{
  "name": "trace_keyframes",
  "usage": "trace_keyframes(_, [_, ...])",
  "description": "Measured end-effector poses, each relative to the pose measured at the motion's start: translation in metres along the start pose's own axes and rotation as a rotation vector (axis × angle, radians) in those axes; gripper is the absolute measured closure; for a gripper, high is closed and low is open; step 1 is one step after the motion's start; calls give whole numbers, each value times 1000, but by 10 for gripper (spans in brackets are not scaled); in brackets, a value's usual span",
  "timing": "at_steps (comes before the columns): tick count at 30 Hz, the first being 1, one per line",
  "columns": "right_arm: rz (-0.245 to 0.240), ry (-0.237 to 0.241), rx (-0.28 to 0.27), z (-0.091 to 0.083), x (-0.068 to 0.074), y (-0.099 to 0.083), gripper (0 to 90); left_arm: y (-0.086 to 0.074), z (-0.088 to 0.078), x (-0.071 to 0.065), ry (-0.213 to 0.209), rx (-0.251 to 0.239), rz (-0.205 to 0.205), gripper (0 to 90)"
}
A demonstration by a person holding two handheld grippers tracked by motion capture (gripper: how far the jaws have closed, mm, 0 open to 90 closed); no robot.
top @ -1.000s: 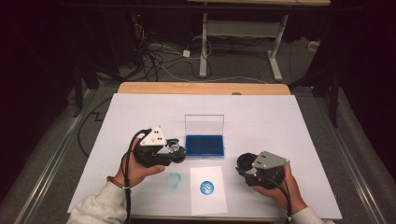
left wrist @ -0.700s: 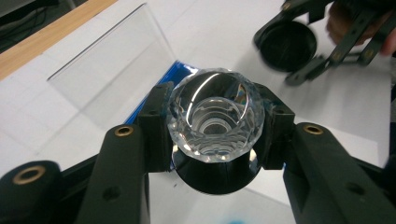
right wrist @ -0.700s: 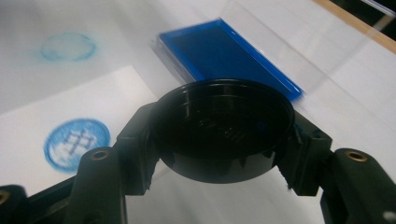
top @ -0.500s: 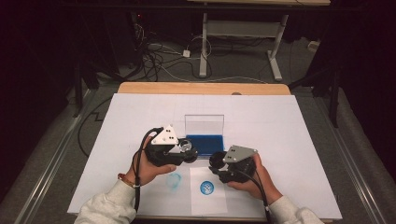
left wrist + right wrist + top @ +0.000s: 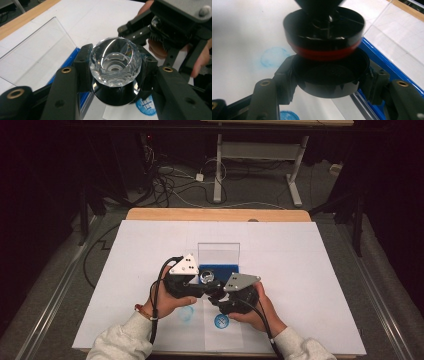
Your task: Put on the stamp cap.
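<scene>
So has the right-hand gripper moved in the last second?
Yes. The right gripper has slid leftward, from beside the printed sheet to just in front of the blue tray, meeting the left gripper.

The high view looks forward and down over the blue tray (image 5: 219,269). Both gripper views sit close beside that tray (image 5: 72,60) (image 5: 384,62), sharing it.

A lab-like test room: a surface (image 5: 310,255) covered in white sheeting stands under dim light. Behind it, loose cables (image 5: 175,185) sprawl over grey carpet around the metal legs of a desk (image 5: 260,155).
</scene>
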State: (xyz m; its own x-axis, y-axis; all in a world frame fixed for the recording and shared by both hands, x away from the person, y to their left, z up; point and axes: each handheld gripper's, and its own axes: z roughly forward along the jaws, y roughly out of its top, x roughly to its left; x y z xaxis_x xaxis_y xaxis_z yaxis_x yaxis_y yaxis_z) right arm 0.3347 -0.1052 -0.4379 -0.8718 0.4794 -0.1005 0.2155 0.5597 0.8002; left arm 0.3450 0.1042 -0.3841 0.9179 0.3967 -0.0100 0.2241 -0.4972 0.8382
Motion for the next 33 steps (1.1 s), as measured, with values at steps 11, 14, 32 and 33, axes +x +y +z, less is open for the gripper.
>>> trace_keyframes(11, [53,14,-63,-2,-4,2,388,1,7,-1,-6,-67,-20,544])
trace_keyframes(14, [57,9,-69,-2,-4,2,388,2,9,-3,-6,-62,-12,544])
trace_keyframes(32, [78,-8,-75,-4,-5,-1,388,-8,13,2,-36,-122,-91,545])
trace_keyframes(33, [77,-9,-78,-4,-4,-1,388,-9,13,2,-35,-123,-93,545])
